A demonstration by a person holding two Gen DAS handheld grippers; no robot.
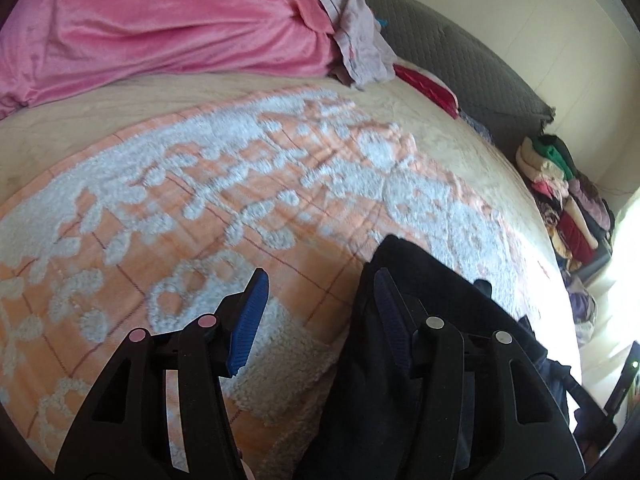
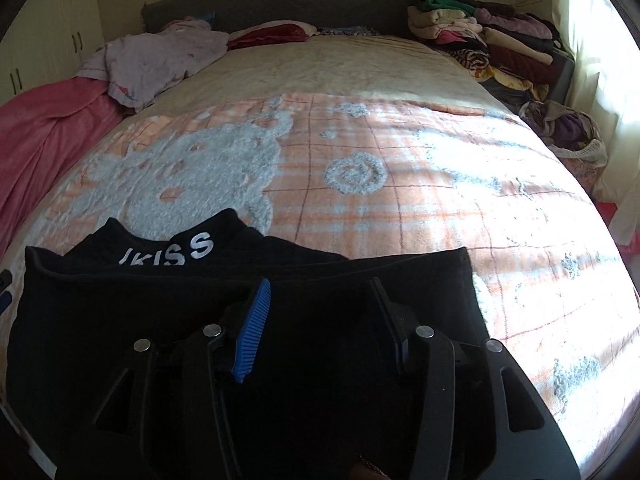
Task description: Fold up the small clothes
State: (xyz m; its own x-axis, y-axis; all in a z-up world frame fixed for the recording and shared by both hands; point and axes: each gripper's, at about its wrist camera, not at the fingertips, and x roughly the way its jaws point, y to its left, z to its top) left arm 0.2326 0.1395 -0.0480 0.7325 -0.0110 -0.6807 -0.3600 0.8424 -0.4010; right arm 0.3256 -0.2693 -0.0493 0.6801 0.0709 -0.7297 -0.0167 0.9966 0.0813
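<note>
Across the bed, an orange-and-white blanket [image 2: 400, 200] lies spread flat, with wide bare room in the middle and far part. At the far left a pink cover [image 1: 160, 28] and a crumpled pale lilac garment [image 2: 160, 60] lie bunched; at the far right folded clothes [image 2: 480, 36] are stacked beside the grey headboard [image 2: 280, 0], close to the bed's right edge.

At the near edge lies the black garment [image 2: 160, 320], spread with its top hem running left to right; white letters show on a folded part at its far left.

Seen from its wrist camera, the right gripper [image 2: 320, 308] hangs over the black garment, pointing down and forward; its 2 jaws stand apart with nothing clamped, cloth lying below the gap.

On the other side, the left gripper [image 1: 318, 300] stands at the garment's left edge, jaws apart: its right finger sits against the dark cloth, its left blue pad [image 1: 248, 320] over bare blanket. Whether the cloth is touched cannot be told
</note>
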